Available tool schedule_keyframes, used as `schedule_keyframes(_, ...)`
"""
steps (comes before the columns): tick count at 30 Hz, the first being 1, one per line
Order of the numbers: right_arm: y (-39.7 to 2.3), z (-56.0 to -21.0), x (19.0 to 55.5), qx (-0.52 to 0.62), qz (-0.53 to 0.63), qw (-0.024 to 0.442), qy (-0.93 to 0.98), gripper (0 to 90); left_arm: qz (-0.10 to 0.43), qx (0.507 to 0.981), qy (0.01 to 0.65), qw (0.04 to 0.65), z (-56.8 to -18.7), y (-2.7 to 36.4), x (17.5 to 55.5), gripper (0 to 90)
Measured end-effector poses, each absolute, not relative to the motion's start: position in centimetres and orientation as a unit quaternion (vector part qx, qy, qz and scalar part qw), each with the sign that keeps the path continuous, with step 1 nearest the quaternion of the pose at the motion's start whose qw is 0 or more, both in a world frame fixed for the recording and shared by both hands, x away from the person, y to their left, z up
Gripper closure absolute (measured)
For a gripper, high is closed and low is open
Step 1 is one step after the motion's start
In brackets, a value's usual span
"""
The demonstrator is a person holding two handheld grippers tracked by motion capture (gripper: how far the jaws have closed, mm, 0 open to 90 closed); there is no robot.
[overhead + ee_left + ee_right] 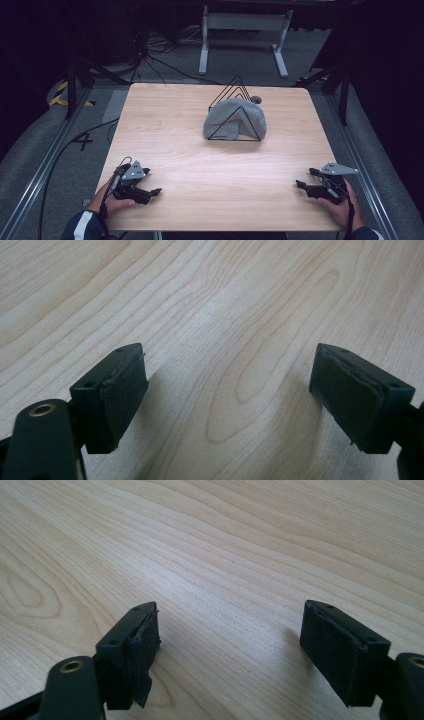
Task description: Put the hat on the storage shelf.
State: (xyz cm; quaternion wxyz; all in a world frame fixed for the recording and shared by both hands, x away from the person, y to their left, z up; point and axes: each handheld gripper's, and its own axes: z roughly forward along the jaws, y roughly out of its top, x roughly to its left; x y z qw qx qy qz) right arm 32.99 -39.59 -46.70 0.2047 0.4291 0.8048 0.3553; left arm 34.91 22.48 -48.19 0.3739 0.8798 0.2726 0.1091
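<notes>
- Table (165, 125): pale wood-grain top with rounded corners, standing on a grey floor; grain also seen close up in both gripper views.
- Grey cloth (227, 122): draped in a mound over the near end of the wire rack, right of centre toward the far edge of the table, well apart from both grippers.
- Wire rack (239, 90): black, made of triangular loops in a row; nearest loop outlined against the cloth, farther loops bare behind it.
- Left gripper (152, 186): held in the left hand (112, 202) near the front left corner, low over the wood, pointed toward the table's middle; jaws wide apart, nothing between them, bare wood showing in the gap in the left gripper view (227, 390).
- Right gripper (305, 179): held in the right hand (337, 207) near the front right corner, pointed inward; jaws likewise spread wide and empty in the right gripper view (230, 640).
- Small grey round object (256, 99): on the table just behind the rack; too small to identify.
</notes>
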Motion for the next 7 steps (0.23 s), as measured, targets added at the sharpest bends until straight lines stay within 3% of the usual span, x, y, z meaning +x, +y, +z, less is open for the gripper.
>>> schedule_keyframes(7,-39.59,-46.7,32.99,0.429,0.355,0.205,0.805,23.9,0.109,0.88,0.274,0.373,-48.19,22.47,34.92,15.4)
